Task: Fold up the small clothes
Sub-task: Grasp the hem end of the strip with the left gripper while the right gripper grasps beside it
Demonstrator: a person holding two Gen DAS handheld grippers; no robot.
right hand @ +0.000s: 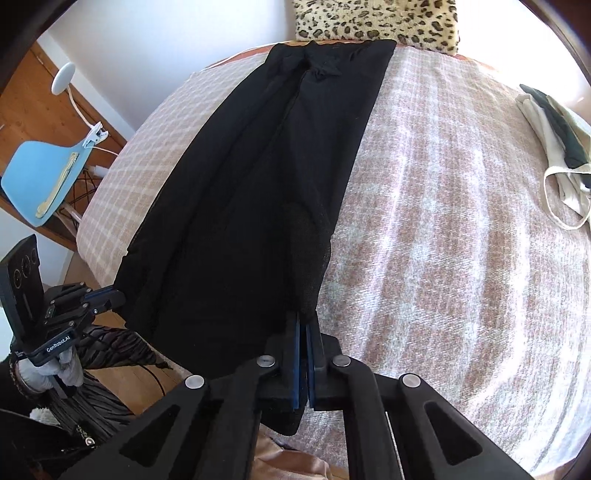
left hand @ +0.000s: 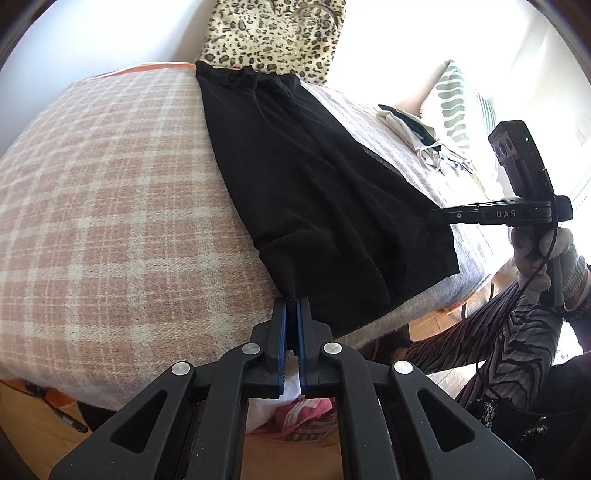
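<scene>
A long black garment (left hand: 310, 173) lies stretched along the pink-and-cream checked bed cover (left hand: 110, 206), its far end by a leopard-print pillow (left hand: 273, 33). My left gripper (left hand: 291, 306) is shut on the garment's near left corner at the bed edge. My right gripper (left hand: 439, 214) pinches the near right corner. In the right wrist view the garment (right hand: 258, 184) runs away from me, my right gripper (right hand: 304, 325) is shut on its near hem, and my left gripper (right hand: 114, 295) grips the other corner at the left.
A small pile of white and dark clothes (right hand: 557, 147) lies at the bed's right side, also in the left wrist view (left hand: 417, 136). A striped pillow (left hand: 458, 107) is behind it. A blue chair (right hand: 44, 181) stands left of the bed. Wooden floor below.
</scene>
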